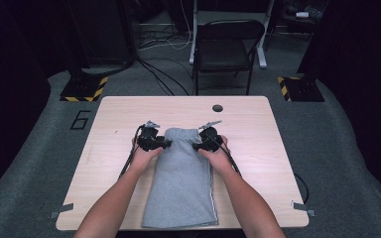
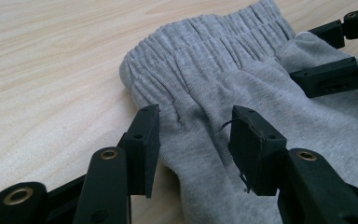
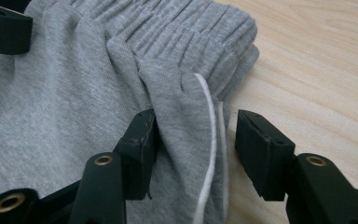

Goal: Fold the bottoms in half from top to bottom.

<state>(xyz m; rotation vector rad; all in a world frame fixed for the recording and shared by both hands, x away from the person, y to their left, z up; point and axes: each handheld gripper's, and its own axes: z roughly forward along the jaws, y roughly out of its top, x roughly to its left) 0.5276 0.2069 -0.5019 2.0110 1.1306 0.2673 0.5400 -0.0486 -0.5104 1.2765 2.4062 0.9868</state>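
Observation:
Folded grey sweat shorts [image 1: 183, 183] lie lengthwise on the wooden table [image 1: 258, 144], with the elastic waistband [image 2: 209, 42] at the far end. My left gripper [image 1: 164, 144] is at the garment's left edge just below the waistband. Its jaws stand open [image 2: 193, 140] astride the cloth edge. My right gripper [image 1: 197, 146] is at the right edge, open [image 3: 196, 140], and straddles a raised fold with a white side stripe [image 3: 209, 140]. Its left pad [image 3: 142, 140] touches the fold and the other pad stands apart. Each gripper view shows the opposite gripper's jaws across the waistband.
A round cable hole [image 1: 217, 107] sits in the table's far middle. A black folding chair [image 1: 226, 47] stands beyond the table, with cables on the floor around it. Bare wood lies to either side of the shorts. The forearms come in from the near edge.

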